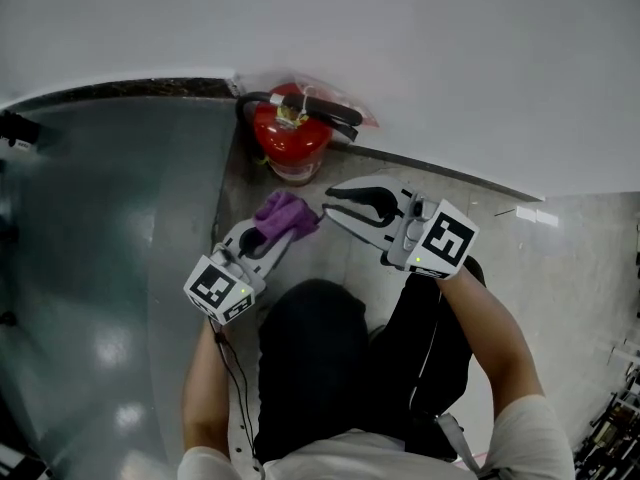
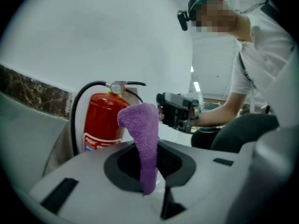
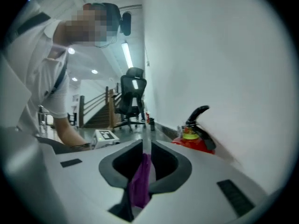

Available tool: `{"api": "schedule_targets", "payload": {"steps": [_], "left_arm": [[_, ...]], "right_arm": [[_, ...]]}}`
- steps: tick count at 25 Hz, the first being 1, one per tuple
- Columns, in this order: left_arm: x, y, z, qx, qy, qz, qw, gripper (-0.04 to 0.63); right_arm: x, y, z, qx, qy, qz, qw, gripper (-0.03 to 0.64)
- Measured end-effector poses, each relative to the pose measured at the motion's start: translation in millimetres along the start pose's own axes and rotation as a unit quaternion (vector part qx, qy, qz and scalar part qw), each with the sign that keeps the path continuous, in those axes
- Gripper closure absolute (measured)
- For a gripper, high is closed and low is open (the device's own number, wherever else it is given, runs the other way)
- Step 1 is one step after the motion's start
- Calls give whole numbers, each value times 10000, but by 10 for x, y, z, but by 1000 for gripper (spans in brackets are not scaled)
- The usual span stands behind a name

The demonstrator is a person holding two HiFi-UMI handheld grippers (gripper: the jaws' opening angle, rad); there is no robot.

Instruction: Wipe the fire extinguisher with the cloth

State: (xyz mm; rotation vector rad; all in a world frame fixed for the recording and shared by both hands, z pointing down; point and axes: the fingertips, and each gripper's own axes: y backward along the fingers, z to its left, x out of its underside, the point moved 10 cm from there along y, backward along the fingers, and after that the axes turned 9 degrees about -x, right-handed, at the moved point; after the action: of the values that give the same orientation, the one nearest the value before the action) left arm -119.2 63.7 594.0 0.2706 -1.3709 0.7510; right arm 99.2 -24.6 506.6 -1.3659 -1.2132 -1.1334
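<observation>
1. Step in hand: approach. The cloth (image 1: 285,214) is gripped but is not yet on the fire extinguisher (image 1: 290,138), so wiping appears not to have begun.
2. Left claw (image 1: 272,236): narrow and clamped on the cloth, which stands out of the jaws as a folded tongue.
3. Right claw (image 1: 328,201): the jaws are nearly together with a strip of the same cloth pinched between them. It sits just beside the left claw.
4. Location: the fire extinguisher stands on the floor (image 1: 330,263) against the wall (image 1: 450,68), near the cloth but apart from it.
5. Orientation: its long axis is vertical, with the valve and black lever on top and the lever lying along the wall.
6. Next move, as a judgement: free one claw, carry the cloth forward, press it to the red body, and stroke along the vertical axis.
</observation>
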Motion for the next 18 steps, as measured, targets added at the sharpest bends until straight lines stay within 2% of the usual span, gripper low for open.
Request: {"api": "schedule_targets", "payload": {"steps": [2, 4, 6, 9, 13, 18], "left_arm": [[27, -34, 51, -612, -38, 81, 9981, 541], [62, -79, 108, -1165, 60, 144, 9931, 541], [119, -128, 153, -1664, 190, 274, 9855, 541], [287, -230, 195, -2257, 373, 650, 9713, 541], [664, -346, 282, -2549, 1008, 1166, 9546, 541], [1092, -460, 401, -2728, 1703, 1524, 9345, 541]], "right_arm": [[33, 9, -39, 811, 128, 106, 9966, 587], [102, -1, -67, 1338, 40, 144, 9909, 603], [177, -18, -76, 1597, -121, 124, 9870, 603], [257, -56, -59, 1659, -196, 217, 9857, 603], [314, -88, -21, 1557, -275, 220, 9872, 603], [348, 65, -28, 1916, -544, 7, 9800, 603]]}}
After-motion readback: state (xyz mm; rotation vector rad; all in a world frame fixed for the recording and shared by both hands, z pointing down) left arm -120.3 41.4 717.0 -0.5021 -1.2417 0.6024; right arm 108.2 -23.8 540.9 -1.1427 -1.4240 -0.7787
